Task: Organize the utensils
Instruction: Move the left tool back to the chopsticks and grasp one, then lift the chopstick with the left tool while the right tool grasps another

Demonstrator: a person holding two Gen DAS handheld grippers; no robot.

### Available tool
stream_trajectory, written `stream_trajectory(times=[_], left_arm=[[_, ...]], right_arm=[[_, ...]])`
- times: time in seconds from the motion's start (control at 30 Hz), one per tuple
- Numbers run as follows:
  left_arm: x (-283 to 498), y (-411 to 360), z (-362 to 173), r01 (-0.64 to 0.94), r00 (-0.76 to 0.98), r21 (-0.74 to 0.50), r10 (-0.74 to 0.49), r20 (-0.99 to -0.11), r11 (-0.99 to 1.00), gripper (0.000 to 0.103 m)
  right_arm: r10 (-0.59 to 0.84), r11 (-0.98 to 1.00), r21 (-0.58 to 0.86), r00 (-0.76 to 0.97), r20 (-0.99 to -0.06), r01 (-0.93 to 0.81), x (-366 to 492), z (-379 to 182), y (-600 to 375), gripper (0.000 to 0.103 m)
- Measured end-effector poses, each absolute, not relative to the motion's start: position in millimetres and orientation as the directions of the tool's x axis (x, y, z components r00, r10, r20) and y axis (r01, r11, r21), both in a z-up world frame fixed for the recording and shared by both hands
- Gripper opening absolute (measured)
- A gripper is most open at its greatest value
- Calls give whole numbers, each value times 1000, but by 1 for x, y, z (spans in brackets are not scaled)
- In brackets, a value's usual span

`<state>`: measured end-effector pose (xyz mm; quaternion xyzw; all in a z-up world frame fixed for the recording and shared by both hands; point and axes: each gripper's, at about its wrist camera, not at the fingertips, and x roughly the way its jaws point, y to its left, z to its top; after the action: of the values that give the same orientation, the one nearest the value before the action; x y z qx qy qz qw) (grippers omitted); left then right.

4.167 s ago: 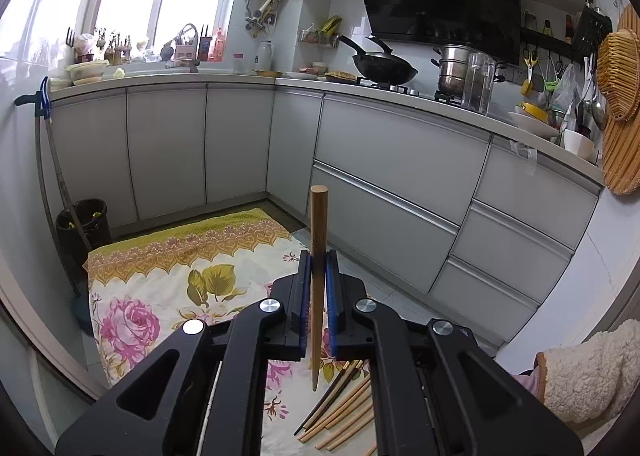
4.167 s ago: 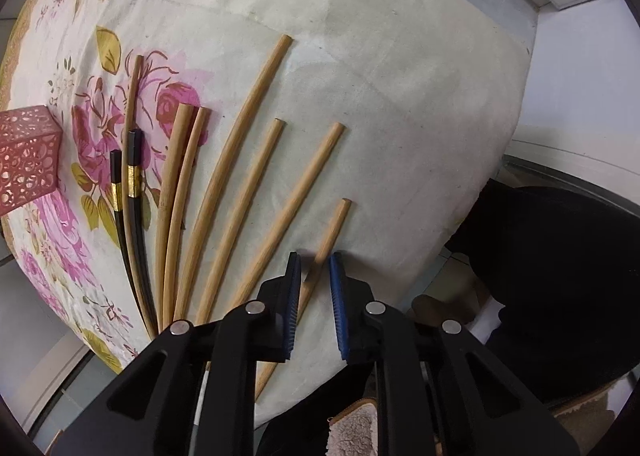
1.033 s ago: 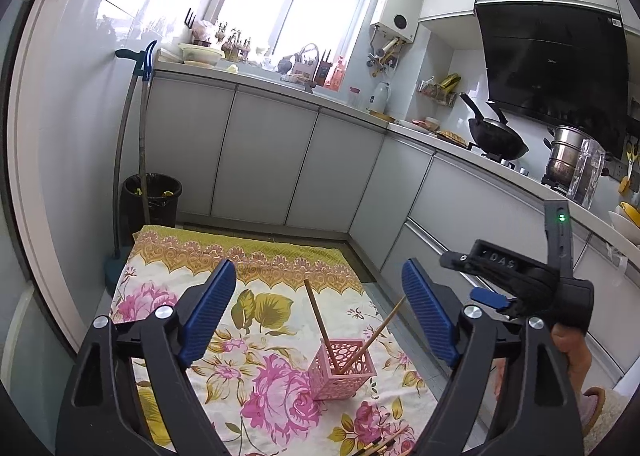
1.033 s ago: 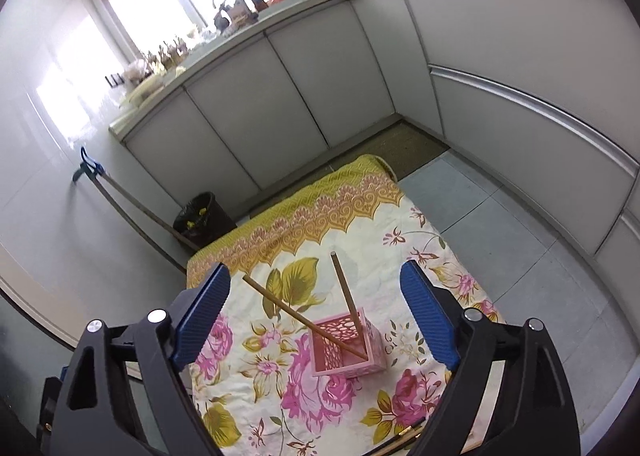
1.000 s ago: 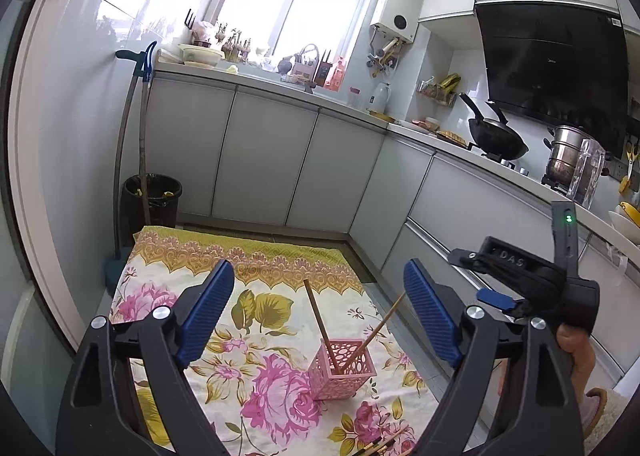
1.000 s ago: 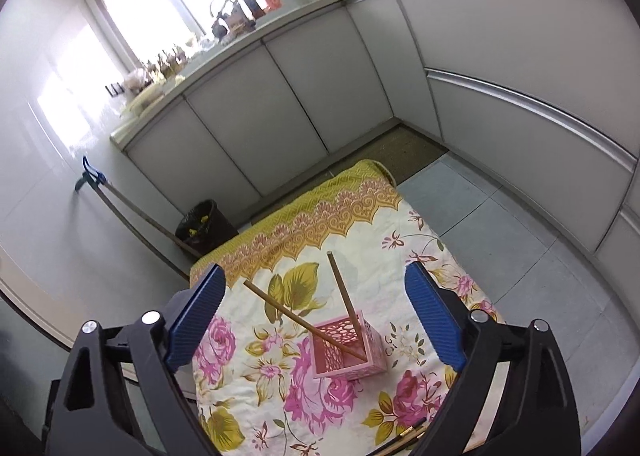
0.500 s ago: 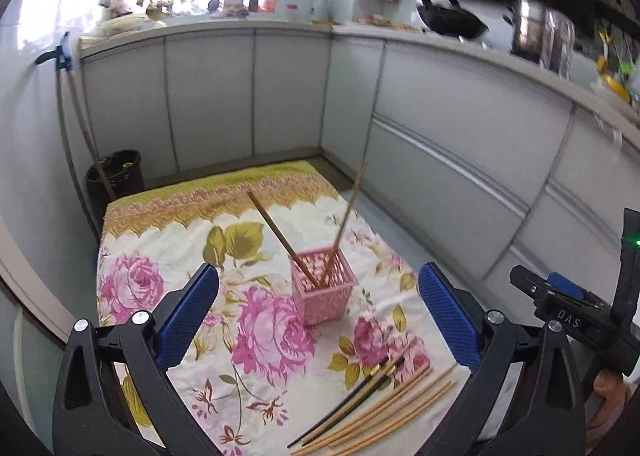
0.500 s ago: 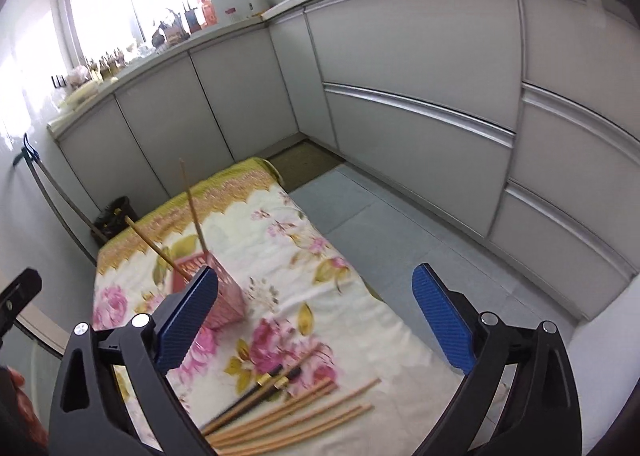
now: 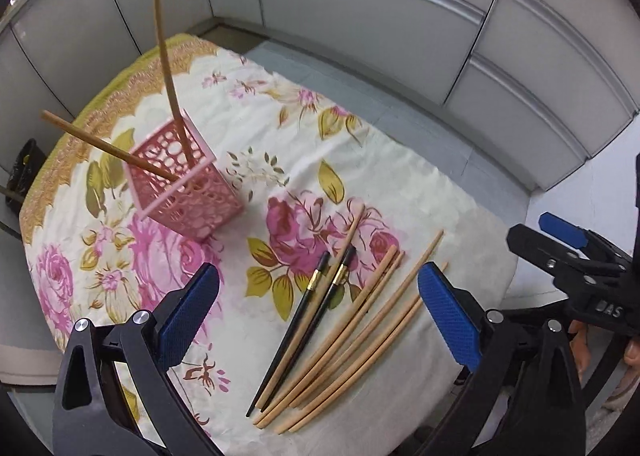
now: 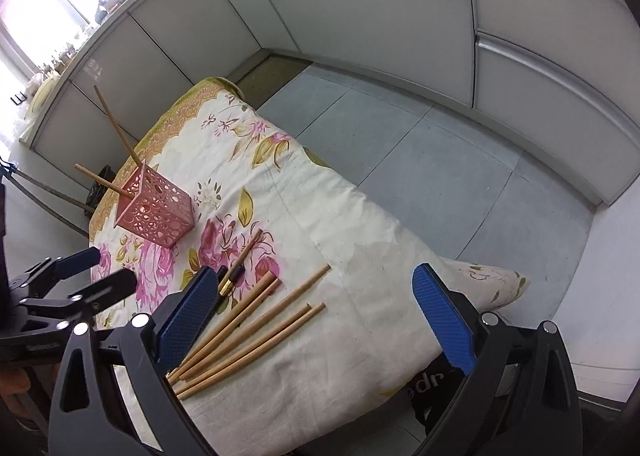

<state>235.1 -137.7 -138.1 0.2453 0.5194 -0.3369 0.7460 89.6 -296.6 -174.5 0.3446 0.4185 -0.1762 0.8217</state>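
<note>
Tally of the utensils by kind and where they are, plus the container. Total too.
Wooden chopsticks on the cloth: 6
Wooden chopsticks in the holder: 2
Black chopsticks: 2
Pink holder: 1
Total: 11

Left gripper (image 9: 318, 304) spread wide and holding nothing, poised above a floral cloth (image 9: 248, 127). Pink perforated holder (image 9: 182, 185) upright on the cloth, two wooden chopsticks (image 9: 168, 55) leaning out of it — one steeply up, one slanting left. Loose wooden chopsticks (image 9: 352, 340) fanned on the cloth between the blue pads (image 9: 188, 314), a black pair (image 9: 308, 320) just beside them. Right gripper (image 9: 576, 252) at the right edge, well apart — grey cabinet fronts (image 9: 400, 7) behind.
</note>
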Motion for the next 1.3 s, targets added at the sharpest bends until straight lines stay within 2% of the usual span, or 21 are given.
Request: stream_trajectory(times=[0.03, 0.1, 0.2, 0.33, 0.43, 0.67, 0.87, 0.9, 1.03, 1.17, 1.3], left_arm=[[240, -143, -148, 760, 197, 6, -221, -955, 650, 83], [252, -151, -168, 754, 136, -5, -164, -977, 657, 74], [266, -157, -195, 744, 97, 20, -78, -992, 668, 71], [277, -160, -217, 736, 67, 44, -8, -998, 675, 51], [280, -159, -224, 741, 69, 60, 13, -998, 669, 42], [283, -160, -235, 753, 56, 62, 31, -998, 655, 40], [278, -171, -245, 770, 67, 84, 51, -996, 633, 30], [276, -174, -248, 773, 64, 86, 58, -996, 628, 24], [268, -177, -249, 786, 43, 54, 32, -999, 615, 11], [271, -160, -247, 756, 38, 5, -36, -999, 654, 11], [274, -135, -237, 719, 96, 8, -88, -991, 695, 8]], right_arm=[[12, 695, 429, 587, -809, 577, 90, -176, -297, 95], [37, 689, 444, 583, -811, 574, 92, -179, -298, 95], [56, 683, 456, 582, -812, 570, 92, -180, -300, 95], [62, 678, 463, 583, -810, 571, 92, -181, -304, 95], [74, 666, 473, 580, -811, 577, 91, -183, -308, 95], [88, 664, 482, 580, -810, 573, 91, -183, -309, 95], [88, 665, 476, 573, -815, 575, 92, -184, -309, 95], [90, 666, 476, 571, -816, 575, 92, -184, -308, 95], [88, 670, 472, 570, -817, 573, 94, -183, -306, 95], [99, 680, 466, 558, -824, 567, 99, -185, -302, 95], [82, 704, 428, 533, -842, 567, 111, -181, -298, 95]])
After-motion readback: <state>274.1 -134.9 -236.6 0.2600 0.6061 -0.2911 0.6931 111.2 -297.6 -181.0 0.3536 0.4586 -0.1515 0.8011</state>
